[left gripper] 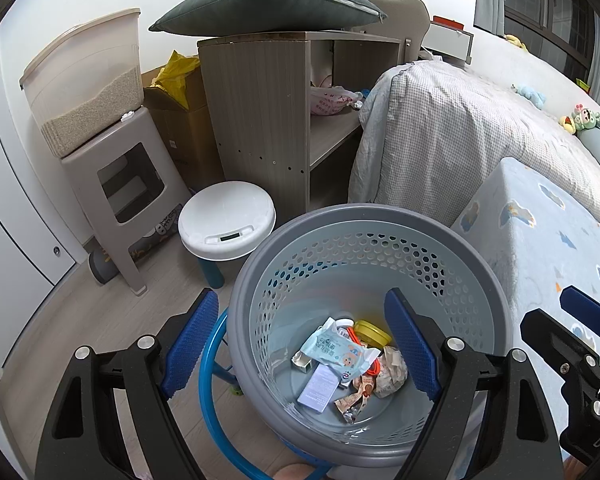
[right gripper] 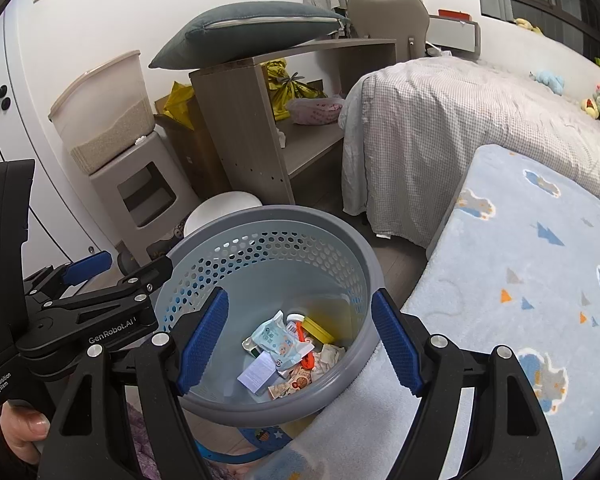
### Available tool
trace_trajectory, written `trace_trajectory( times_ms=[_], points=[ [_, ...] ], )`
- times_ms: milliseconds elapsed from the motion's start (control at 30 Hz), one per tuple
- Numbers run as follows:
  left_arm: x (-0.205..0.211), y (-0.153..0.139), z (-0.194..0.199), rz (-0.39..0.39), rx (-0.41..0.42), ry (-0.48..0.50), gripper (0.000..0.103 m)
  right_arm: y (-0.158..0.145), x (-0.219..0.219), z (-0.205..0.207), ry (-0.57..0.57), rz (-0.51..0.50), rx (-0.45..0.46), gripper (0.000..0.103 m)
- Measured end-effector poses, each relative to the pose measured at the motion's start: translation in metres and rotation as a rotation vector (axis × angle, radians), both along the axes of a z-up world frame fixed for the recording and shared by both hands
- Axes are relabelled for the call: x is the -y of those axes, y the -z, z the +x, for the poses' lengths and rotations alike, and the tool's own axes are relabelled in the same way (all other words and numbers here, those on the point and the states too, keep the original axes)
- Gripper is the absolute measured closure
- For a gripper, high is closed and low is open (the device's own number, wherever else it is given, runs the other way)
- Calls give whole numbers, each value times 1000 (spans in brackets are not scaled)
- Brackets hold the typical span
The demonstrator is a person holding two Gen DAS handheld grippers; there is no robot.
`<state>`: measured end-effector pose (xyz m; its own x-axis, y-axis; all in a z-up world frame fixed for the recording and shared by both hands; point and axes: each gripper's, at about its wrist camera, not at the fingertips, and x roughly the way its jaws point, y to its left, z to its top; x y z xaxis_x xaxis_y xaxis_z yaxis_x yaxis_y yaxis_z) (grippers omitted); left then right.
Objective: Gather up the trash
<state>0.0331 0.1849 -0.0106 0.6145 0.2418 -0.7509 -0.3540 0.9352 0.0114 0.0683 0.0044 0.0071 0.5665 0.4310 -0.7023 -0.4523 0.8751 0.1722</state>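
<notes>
Left gripper [left gripper: 302, 346] is seen nearest, jaws spread wide, nothing held; its blue pads [left gripper: 190, 338] straddle the near-left rim of the grey perforated basket [left gripper: 476, 280]. Right gripper [right gripper: 300, 344] is likewise wide open and empty, poised above the same basket. Trash is already gathered at the basket's bottom: a wet-wipe pack [left gripper: 338, 350], a small white box [left gripper: 319, 387], a yellow lid [left gripper: 373, 333], crumpled wrappers [left gripper: 388, 368]. The basket is set near centre, on a blue-rimmed stool [left gripper: 210, 364], just beside the blue patterned blanket [right gripper: 540, 264] at right. A white round bin [left gripper: 226, 220] is seen farther left, a shelf unit [left gripper: 256, 108] behind. No loose trash is made out elsewhere. The trash is judged light, soft and crushable; wrappers likely slippery, best pinched mid-body. The basket is judged light, stiff plastic, best taken by the thick rim; tipping off the stool is a risk.
</notes>
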Motion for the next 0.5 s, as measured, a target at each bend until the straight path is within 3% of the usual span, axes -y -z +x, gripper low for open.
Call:
trace_trajectory(
  times_ms=[500],
  points=[
    [0, -1, 0, -2, 3, -1, 22, 2, -1, -1, -1, -5, -4, 30]
  ],
)
